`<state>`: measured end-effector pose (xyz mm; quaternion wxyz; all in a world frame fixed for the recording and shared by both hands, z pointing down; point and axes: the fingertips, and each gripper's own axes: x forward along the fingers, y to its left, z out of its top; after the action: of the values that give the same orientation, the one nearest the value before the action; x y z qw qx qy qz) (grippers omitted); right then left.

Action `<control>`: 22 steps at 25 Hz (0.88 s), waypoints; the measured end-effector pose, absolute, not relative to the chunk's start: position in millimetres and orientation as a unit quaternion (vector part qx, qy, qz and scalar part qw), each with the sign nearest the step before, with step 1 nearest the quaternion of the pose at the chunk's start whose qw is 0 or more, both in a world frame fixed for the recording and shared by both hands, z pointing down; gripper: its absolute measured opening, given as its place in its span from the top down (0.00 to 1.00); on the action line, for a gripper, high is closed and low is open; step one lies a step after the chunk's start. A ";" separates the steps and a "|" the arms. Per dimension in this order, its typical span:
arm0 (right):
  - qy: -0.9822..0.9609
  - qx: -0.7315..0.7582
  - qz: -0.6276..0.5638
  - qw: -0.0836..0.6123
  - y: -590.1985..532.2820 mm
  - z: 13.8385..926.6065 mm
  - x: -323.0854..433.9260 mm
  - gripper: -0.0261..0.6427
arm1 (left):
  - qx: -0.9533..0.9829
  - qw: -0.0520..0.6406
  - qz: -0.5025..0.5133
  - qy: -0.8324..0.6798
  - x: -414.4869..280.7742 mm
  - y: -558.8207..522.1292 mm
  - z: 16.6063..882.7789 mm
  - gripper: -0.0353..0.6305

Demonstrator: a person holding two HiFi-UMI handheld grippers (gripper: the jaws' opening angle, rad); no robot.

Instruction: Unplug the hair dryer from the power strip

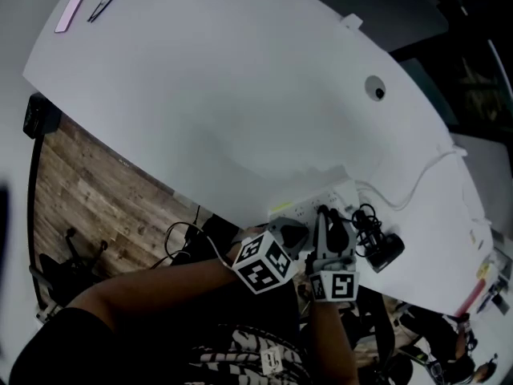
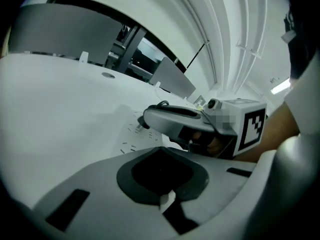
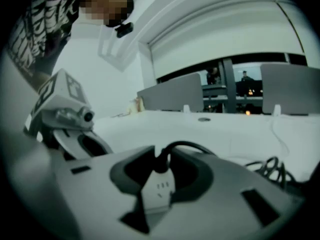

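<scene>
The white power strip [image 1: 298,209] lies near the table's front edge. A black plug [image 1: 323,212] stands in it. Its cord runs to a coil [image 1: 365,219] and to the black hair dryer [image 1: 386,249] on the right. My right gripper [image 1: 329,224] reaches over the strip. In the right gripper view its jaws stand apart, with the plug [image 3: 161,162] between them and the strip's sockets [image 3: 158,191] showing through the gap. My left gripper [image 1: 296,231] sits just left of it at the strip [image 2: 131,136], its jaws closed together with nothing held.
A pink phone [image 1: 70,10] and a pair of glasses [image 1: 105,2] lie at the table's far left corner. A round cable hole [image 1: 377,89] and a thin white cable [image 1: 417,184] are on the right. Wooden floor [image 1: 88,199] shows below the table edge.
</scene>
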<state>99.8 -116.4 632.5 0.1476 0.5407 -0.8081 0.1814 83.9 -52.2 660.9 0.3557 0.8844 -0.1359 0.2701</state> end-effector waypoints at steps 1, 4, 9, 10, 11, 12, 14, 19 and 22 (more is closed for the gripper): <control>-0.811 0.538 0.165 0.159 -116.8 631.7 93.8 0.80 | 0.882 0.368 0.265 -0.130 85.6 -49.9 660.4 0.91; -0.814 0.535 0.141 0.179 -120.5 631.8 84.0 0.81 | 0.876 0.384 0.263 -0.123 85.9 -47.0 661.3 0.91; -0.815 0.525 0.126 0.210 -125.1 634.9 81.7 0.81 | 0.882 0.383 0.256 -0.102 85.9 -44.3 660.0 0.91; -0.818 0.519 0.116 0.221 -125.1 635.6 79.7 0.81 | 0.884 0.386 0.247 -0.091 84.1 -43.8 657.6 0.91; -0.820 0.513 0.103 0.230 -124.6 636.1 77.1 0.81 | 0.887 0.393 0.231 -0.078 80.5 -43.9 654.0 0.91; -0.824 0.508 0.088 0.235 -123.7 636.1 74.0 0.81 | 0.885 0.411 0.207 -0.066 74.8 -45.0 650.2 0.91; -0.829 0.501 0.068 0.239 -120.7 635.9 69.4 0.81 | 0.865 0.475 0.149 -0.059 57.6 -52.3 644.7 0.91; -0.825 0.505 0.070 0.243 -123.7 639.6 69.3 0.80 | 0.840 0.527 0.116 -0.056 39.0 -63.6 643.7 0.91; -0.832 0.498 0.072 0.233 -122.7 639.8 68.6 0.80 | 0.849 0.505 0.145 -0.060 44.9 -59.4 646.7 0.91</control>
<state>68.6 -122.7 639.8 0.2325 0.4985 -0.8320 0.0720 44.9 -59.4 646.7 0.5048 0.8488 -0.0601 0.1451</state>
